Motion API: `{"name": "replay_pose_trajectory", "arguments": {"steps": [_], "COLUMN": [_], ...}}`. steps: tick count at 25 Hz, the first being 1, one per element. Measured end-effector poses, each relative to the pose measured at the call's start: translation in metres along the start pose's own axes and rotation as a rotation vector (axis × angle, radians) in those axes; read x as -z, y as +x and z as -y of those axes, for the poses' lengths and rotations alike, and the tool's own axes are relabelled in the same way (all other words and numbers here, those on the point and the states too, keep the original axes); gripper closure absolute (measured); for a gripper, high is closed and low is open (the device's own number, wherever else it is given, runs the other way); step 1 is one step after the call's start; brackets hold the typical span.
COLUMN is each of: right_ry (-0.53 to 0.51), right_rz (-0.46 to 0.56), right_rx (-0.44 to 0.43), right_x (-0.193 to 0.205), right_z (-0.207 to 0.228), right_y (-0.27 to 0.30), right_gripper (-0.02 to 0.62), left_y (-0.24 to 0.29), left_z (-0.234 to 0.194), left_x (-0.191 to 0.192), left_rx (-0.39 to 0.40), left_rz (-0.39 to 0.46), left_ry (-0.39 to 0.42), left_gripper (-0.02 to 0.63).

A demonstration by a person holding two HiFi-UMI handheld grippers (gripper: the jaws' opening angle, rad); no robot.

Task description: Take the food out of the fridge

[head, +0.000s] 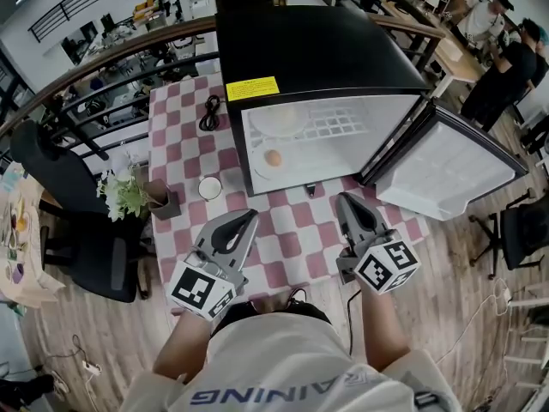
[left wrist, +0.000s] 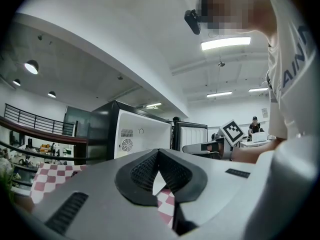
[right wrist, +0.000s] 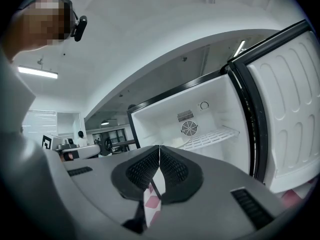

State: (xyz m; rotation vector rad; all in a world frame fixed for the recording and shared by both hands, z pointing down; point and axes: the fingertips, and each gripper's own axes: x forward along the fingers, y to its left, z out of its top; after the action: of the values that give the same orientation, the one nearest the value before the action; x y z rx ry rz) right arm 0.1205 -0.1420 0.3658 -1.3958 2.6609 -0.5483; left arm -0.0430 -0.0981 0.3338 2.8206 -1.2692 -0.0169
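Pink-and-white checked counter (head: 184, 153) carried a black mini fridge (head: 317, 50), its door (head: 446, 166) swung wide open to the right. Black office chair (head: 81, 230) stood left of the counter. Left tongs (head: 247, 220) and right tongs (head: 345, 200) hovered over the counter's near part in front of the fridge, both pointed toward it, both closed tip to tip with nothing between them. Flower pot (head: 163, 200) and white cup (head: 209, 187) sat just left of the fridge front, black cable (head: 210, 112) further back. White plate (head: 257, 168) on the fridge floor, left side, held the food (head: 273, 157), a small round orange-tan item, well apart from both tongs.
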Motion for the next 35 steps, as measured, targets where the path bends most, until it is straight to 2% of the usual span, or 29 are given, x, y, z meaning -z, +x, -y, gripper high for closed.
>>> {"name": "replay_pose_trajectory", "arguments": {"steps": [6, 9, 15, 20, 28, 31, 35], "right_ry": [0.023, 0.074, 0.32, 0.527, 0.932, 1.026, 1.094], "right_rz": [-0.006, -0.013, -0.047, -0.05, -0.088, -0.118, -0.148], "right_rx": [0.001, -0.015, -0.046, -0.047, -0.012, 0.026, 0.074], "right_x": [0.0, 0.001, 0.002, -0.004, 0.009, 0.017, 0.022], "right_z": [0.001, 0.002, 0.01, 0.023, 0.049, 0.054, 0.055], "right_y": [0.001, 0.007, 0.043, 0.085, 0.147, 0.166, 0.185], "right_gripper": [0.572, 0.571, 0.569, 0.483, 0.468, 0.468, 0.468], "left_y": [0.0, -0.001, -0.006, -0.015, -0.03, -0.035, -0.04], "left_z": [0.001, 0.001, 0.0, -0.003, -0.012, -0.017, -0.025], "left_x": [0.0, 0.0, 0.001, 0.003, 0.007, 0.01, 0.011], "left_rx": [0.001, -0.003, -0.015, -0.032, -0.069, -0.086, -0.101], "left_rz": [-0.001, -0.001, 0.004, 0.008, 0.003, 0.002, 0.004], "left_ry": [0.0, 0.002, -0.002, -0.01, -0.026, -0.034, -0.042], "left_gripper": [0.6, 0.6, 0.6, 0.599, 0.599, 0.6, 0.6]}}
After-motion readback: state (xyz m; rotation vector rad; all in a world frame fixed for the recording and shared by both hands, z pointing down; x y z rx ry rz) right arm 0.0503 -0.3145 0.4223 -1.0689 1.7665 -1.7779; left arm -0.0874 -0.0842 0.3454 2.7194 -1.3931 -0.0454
